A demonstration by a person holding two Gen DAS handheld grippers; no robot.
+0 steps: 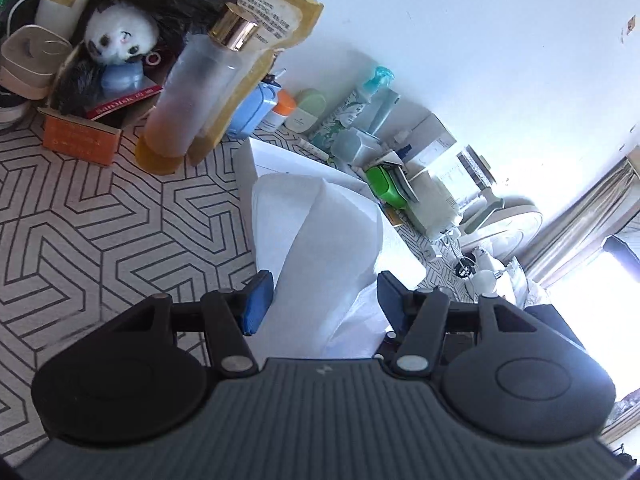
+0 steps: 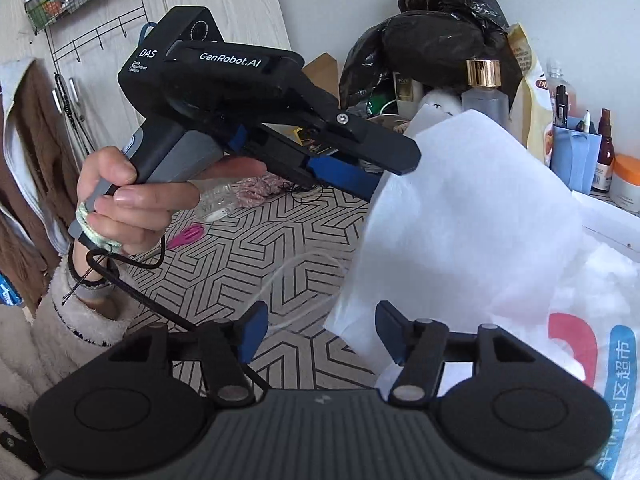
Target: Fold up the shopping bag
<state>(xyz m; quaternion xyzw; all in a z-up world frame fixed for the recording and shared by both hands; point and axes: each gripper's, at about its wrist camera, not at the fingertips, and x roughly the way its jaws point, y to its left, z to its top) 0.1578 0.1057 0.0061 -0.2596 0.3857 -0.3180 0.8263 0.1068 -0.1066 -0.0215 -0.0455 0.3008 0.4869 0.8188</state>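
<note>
The white shopping bag [image 1: 328, 232] rises in a loose fold over the patterned table [image 1: 100, 220]. My left gripper [image 1: 326, 300] is open, and the bag fills the gap between its blue pads without being pinched. In the right wrist view a hand [image 2: 132, 196] holds that left gripper [image 2: 376, 172] at the raised bag's [image 2: 460, 220] left edge. My right gripper [image 2: 322, 328] is open too, low in front of the bag, whose bottom corner hangs just inside the right finger. The bag's red and blue printed part [image 2: 600, 360] lies crumpled at the right.
A frosted bottle with a gold cap [image 1: 196, 92], an orange box [image 1: 80, 140], a panda plush [image 1: 120, 34] and toiletries crowd the table's back. A black rubbish bag [image 2: 432, 40] sits behind the bottle [image 2: 484, 92]. A pink clip [image 2: 188, 236] lies on the table at left.
</note>
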